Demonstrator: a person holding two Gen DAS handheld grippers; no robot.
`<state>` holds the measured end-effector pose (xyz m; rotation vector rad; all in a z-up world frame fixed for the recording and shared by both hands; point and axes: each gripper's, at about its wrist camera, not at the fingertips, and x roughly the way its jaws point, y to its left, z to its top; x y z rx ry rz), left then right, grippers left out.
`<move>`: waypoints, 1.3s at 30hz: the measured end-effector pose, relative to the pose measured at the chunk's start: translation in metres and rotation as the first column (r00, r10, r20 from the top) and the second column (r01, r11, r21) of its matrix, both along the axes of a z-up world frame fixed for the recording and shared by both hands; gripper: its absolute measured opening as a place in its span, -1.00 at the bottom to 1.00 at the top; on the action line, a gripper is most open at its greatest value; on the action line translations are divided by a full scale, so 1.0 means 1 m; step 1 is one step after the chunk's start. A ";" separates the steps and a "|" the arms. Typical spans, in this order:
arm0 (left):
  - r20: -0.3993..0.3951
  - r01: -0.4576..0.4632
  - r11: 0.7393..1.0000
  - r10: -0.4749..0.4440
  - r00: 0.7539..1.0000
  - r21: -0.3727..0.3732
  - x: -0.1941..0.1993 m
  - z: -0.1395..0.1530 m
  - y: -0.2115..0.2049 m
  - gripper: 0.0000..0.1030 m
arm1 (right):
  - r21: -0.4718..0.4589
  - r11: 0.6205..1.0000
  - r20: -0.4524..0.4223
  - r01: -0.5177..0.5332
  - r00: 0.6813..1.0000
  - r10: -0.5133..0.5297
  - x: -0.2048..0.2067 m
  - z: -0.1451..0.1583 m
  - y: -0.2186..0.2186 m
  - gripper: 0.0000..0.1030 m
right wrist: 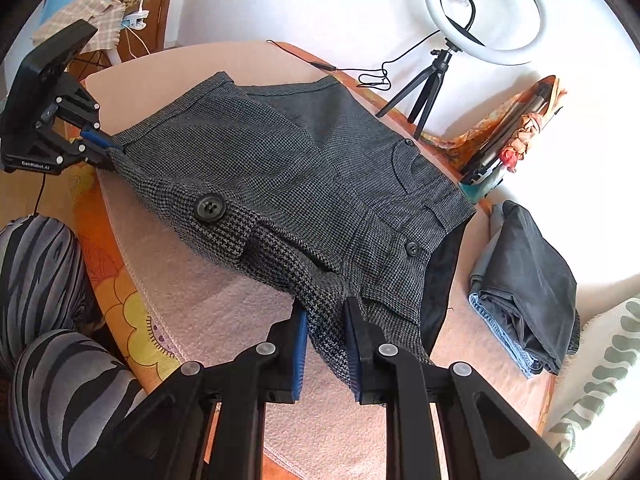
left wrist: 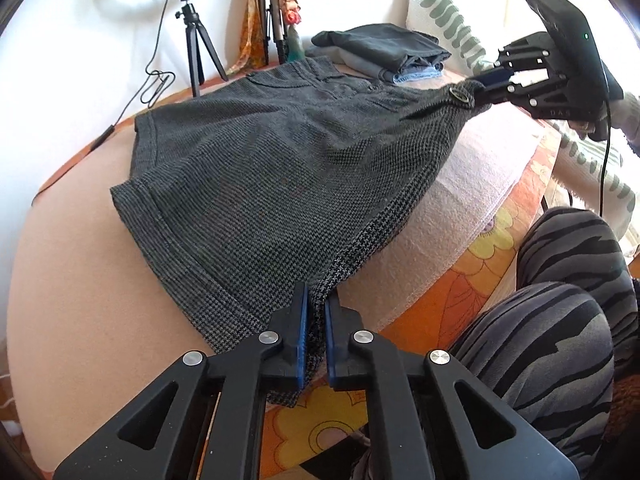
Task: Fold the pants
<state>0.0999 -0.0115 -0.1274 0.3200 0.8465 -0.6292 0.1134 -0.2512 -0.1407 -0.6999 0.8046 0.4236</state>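
Grey houndstooth shorts (the pants) [left wrist: 256, 184] lie spread on a pink cloth [left wrist: 472, 200] covering the counter [left wrist: 80, 280], near its front edge, where the person sits.

Left hand-held gripper [left wrist: 316, 312]: clenched on the hem corner of one leg, fabric pinched between the blue pads [left wrist: 302, 344]. That corner sits at the front edge of the counter, over the orange floral cover [left wrist: 460, 300] below the pink cloth.

Right hand-held gripper [right wrist: 326, 320]: clenched on the waistband end; fabric bunched between the pads [right wrist: 300, 356]. In the left wrist view this gripper [left wrist: 486, 88] holds the waistband just beside a metal button [left wrist: 460, 96], with the cloth lifted slightly off the counter there.

The fabric edge between the two grips runs taut. A large dark button [right wrist: 210, 208] shows on the waistband flap; a smaller button [right wrist: 412, 248] sits on a pocket.

A pile of folded garments [right wrist: 528, 288], dark over blue denim, rests on the counter beyond the waistband, apart from the shorts. A ring light on a small tripod [right wrist: 484, 12] stands at the counter's far edge. Person's striped-legging knees [left wrist: 560, 320] at the front edge.
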 end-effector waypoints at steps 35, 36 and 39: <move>0.009 -0.165 0.955 0.172 0.985 -0.245 0.247 0.080 0.063 -0.92 | -0.147 0.989 0.123 0.034 0.992 -0.016 0.215 0.057 0.029 -0.75; -0.045 -0.169 0.949 0.163 0.986 -0.267 0.248 0.069 0.067 -0.81 | -0.145 0.989 0.115 0.036 0.993 -0.019 0.218 0.052 0.028 -0.74; -0.177 -0.178 0.936 0.128 0.976 -0.303 0.253 0.039 0.065 -0.51 | -0.148 0.988 0.093 0.035 0.995 -0.021 0.223 0.039 0.026 -0.74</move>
